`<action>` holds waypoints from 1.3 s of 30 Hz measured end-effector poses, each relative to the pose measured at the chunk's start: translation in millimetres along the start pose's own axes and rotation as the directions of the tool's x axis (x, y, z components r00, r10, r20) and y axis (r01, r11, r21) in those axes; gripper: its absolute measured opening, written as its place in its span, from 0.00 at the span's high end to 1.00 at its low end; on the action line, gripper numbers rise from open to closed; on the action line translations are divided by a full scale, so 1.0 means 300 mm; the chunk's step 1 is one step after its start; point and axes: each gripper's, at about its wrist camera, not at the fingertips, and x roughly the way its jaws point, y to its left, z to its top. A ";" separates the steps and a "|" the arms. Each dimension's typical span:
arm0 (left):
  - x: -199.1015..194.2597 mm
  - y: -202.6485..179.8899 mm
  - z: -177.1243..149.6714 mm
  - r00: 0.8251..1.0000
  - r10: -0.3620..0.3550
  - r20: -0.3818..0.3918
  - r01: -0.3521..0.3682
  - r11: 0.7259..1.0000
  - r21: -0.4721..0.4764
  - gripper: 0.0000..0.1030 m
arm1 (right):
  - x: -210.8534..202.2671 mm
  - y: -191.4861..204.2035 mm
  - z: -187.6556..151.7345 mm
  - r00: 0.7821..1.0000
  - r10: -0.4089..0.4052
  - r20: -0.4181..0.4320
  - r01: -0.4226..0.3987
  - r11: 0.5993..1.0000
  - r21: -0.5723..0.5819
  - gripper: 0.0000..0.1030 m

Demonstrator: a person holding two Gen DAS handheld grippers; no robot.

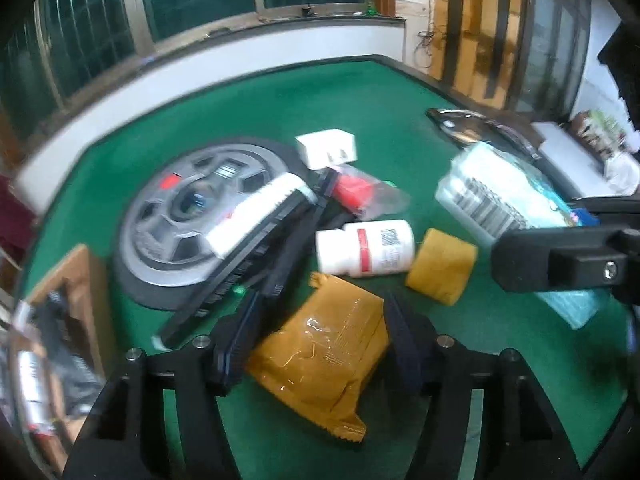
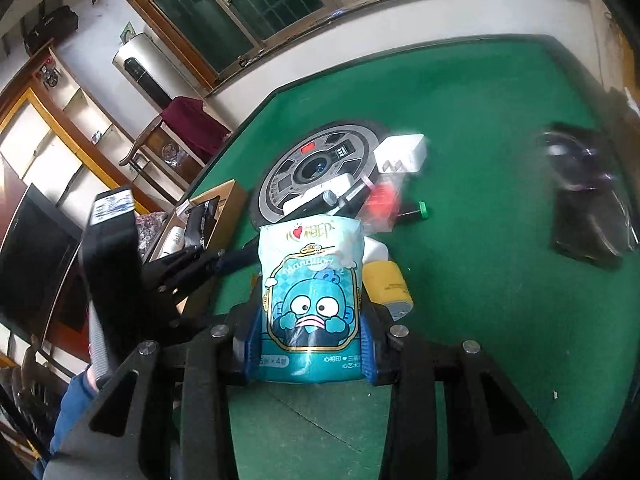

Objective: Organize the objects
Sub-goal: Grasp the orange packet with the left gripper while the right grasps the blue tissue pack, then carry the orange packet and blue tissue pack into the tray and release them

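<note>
My left gripper (image 1: pixel 320 344) is open low over the green table (image 1: pixel 360 92), and a brown foil packet (image 1: pixel 316 352) lies between its fingers. Whether the pads touch the packet I cannot tell. Just beyond lie a white pill bottle (image 1: pixel 364 248) and a yellow tape roll (image 1: pixel 440 266). My right gripper (image 2: pixel 310 344) is shut on a blue cartoon tissue pack (image 2: pixel 310 280), held upright above the table. The left wrist view shows that tissue pack (image 1: pixel 500 200) at the right, blurred.
A grey wheel-shaped disc (image 1: pixel 168 232) lies at the left with a black-and-white long box (image 1: pixel 256 220) across it. A white charger (image 1: pixel 326 148) and a red item in a clear bag (image 1: pixel 356 192) lie behind. A cardboard box (image 1: pixel 76 280) stands far left, a black bagged item (image 2: pixel 584 200) far right.
</note>
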 end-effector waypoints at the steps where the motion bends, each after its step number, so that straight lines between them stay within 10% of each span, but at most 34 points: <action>1: -0.004 -0.004 -0.005 1.000 -0.015 -0.005 0.015 1.000 -0.008 0.45 | -0.001 -0.003 0.001 1.000 -0.001 0.004 0.001 1.000 0.004 0.66; 6: 0.010 -0.108 -0.063 0.999 0.009 -0.039 -0.007 0.998 0.062 0.47 | 0.003 -0.014 0.003 1.000 -0.001 0.002 0.001 1.000 0.020 0.66; 16: -0.051 -0.115 -0.097 1.000 -0.003 -0.010 0.002 0.994 -0.108 0.63 | -0.013 -0.018 0.007 0.999 -0.018 0.029 0.017 1.000 0.026 0.66; 39: -0.182 0.024 -0.206 0.993 -0.038 0.116 0.073 0.946 -0.315 0.63 | -0.006 -0.009 0.003 0.998 -0.062 0.030 0.063 0.998 -0.007 0.66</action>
